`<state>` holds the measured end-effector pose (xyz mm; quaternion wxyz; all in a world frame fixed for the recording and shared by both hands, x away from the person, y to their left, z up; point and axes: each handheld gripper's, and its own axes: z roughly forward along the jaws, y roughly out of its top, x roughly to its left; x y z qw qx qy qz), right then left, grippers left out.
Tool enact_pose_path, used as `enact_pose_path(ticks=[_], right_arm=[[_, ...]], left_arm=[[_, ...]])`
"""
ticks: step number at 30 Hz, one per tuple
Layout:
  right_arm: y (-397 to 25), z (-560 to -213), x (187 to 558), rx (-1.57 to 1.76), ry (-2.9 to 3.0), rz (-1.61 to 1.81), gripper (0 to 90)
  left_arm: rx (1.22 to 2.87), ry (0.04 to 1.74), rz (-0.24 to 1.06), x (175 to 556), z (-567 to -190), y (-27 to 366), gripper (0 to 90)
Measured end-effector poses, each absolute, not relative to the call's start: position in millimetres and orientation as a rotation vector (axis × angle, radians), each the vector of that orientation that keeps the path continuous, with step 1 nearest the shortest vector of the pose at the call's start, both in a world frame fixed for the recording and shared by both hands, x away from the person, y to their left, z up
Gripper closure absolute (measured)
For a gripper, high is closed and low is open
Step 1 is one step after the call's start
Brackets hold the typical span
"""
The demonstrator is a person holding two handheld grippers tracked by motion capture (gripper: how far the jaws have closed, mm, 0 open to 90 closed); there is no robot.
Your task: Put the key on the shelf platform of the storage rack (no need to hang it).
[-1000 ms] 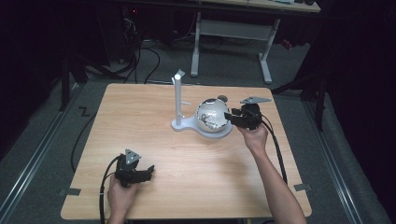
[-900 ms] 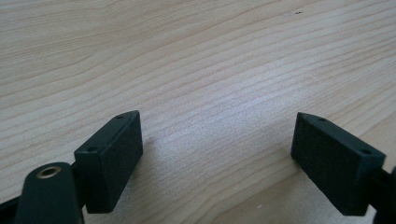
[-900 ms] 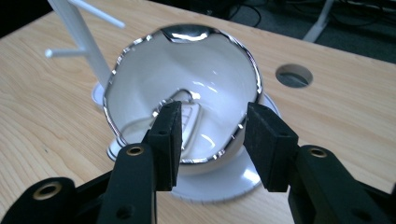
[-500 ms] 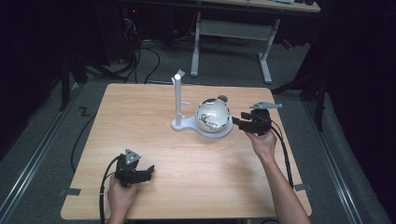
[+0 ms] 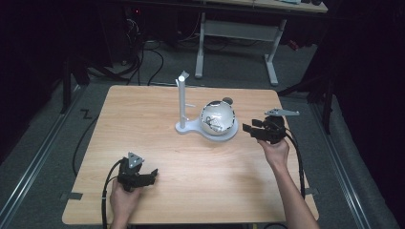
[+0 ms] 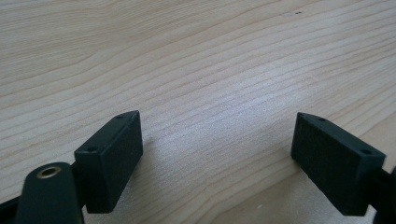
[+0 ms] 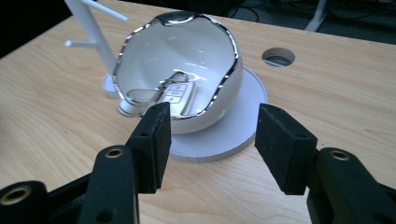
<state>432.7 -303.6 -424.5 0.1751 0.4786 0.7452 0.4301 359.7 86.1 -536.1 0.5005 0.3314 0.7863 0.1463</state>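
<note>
A white egg-shaped bowl (image 5: 218, 117) (image 7: 187, 70) with a shiny jagged rim sits on a round white base (image 5: 230, 133) (image 7: 233, 130) near the table's middle. Inside it lies a white car key fob (image 7: 180, 95) on a metal ring. A white post (image 5: 182, 100) (image 7: 91, 28) with side pegs rises from the same base to the bowl's left. My right gripper (image 5: 252, 130) (image 7: 212, 140) is open, a short way right of the bowl, jaws pointing at it with nothing between them. My left gripper (image 5: 152, 175) (image 6: 219, 163) rests open on the wood near the front left.
The wooden table (image 5: 143, 124) has a round cable hole (image 5: 228, 100) (image 7: 278, 56) behind the bowl. Beyond the table stands a white desk frame (image 5: 239, 33), with cables on the dark floor (image 5: 148, 57). Each gripper trails a black cable toward the table's front.
My right gripper has drawn back to the right, away from the bowl, and stands open. The left gripper has not moved.
</note>
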Motion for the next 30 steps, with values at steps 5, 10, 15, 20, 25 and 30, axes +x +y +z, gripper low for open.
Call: enact_pose_path(ticks=[5, 10, 15, 20, 25, 30], right_arm=[[-302, -420, 426, 1.331, 2.116, 1.206, 46.3], [-308, -423, 417, 1.357, 2.109, 1.212, 46.8], [-316, -427, 406, 1.376, 2.093, 1.223, 47.5], [-320, -430, 395, 1.374, 2.085, 1.224, 47.8], [-324, -433, 383, 1.379, 2.067, 1.230, 48.3], [-323, -432, 370, 1.365, 2.061, 1.238, 48.4]], left_arm=[[0.799, 1.902, 0.353, 360, -536, 86, 17.0], [0.801, 1.901, 0.353, 360, -536, 86, 17.0], [0.805, 1.899, 0.355, 360, -536, 86, 16.9], [0.797, 1.907, 0.349, 360, -536, 86, 16.9], [0.797, 1.907, 0.349, 359, -536, 86, 16.9], [0.796, 1.908, 0.348, 359, -536, 86, 16.8]])
